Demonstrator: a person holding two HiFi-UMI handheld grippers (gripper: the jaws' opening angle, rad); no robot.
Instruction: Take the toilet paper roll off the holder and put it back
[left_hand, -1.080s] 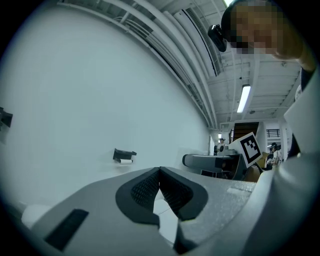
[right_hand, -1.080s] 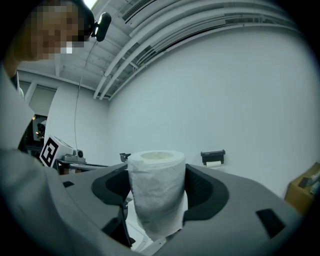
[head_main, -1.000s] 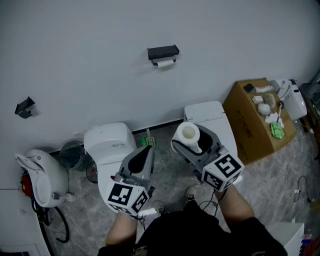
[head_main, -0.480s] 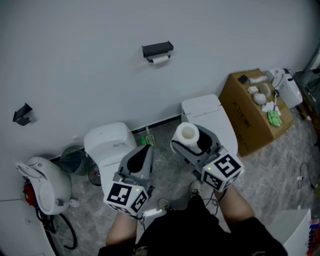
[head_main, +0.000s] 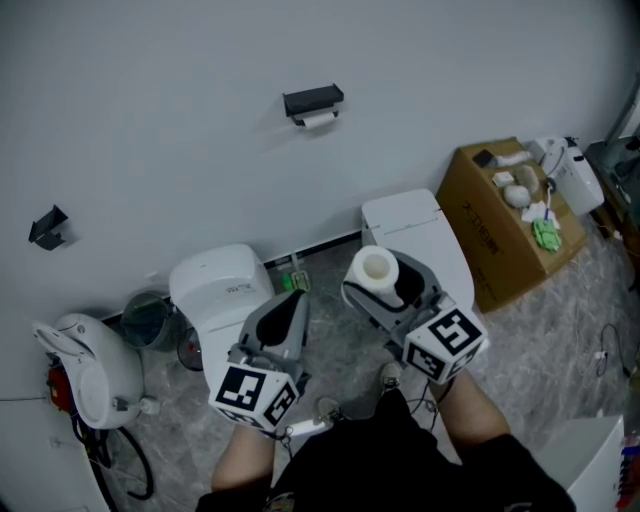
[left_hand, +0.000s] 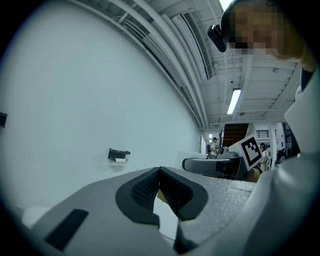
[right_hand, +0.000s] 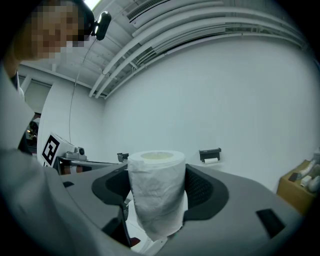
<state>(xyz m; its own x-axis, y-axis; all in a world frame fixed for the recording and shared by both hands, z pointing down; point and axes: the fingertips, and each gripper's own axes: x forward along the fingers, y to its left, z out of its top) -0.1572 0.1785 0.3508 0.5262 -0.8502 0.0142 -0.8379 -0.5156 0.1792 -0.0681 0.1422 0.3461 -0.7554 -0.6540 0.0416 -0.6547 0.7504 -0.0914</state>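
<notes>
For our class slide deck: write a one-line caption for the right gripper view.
Right gripper clamps an upright toilet paper roll, pointing toward the black wall holder.

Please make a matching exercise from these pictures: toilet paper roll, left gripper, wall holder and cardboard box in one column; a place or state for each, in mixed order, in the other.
1. toilet paper roll
2. left gripper
3. holder
4. cardboard box

a. brown, at the right of the head view
b. jaws shut, nothing between them
c. upright between the jaws of the right gripper
d. black, mounted on the wall

Pairs: 1-c, 2-b, 3-d, 4-a
</notes>
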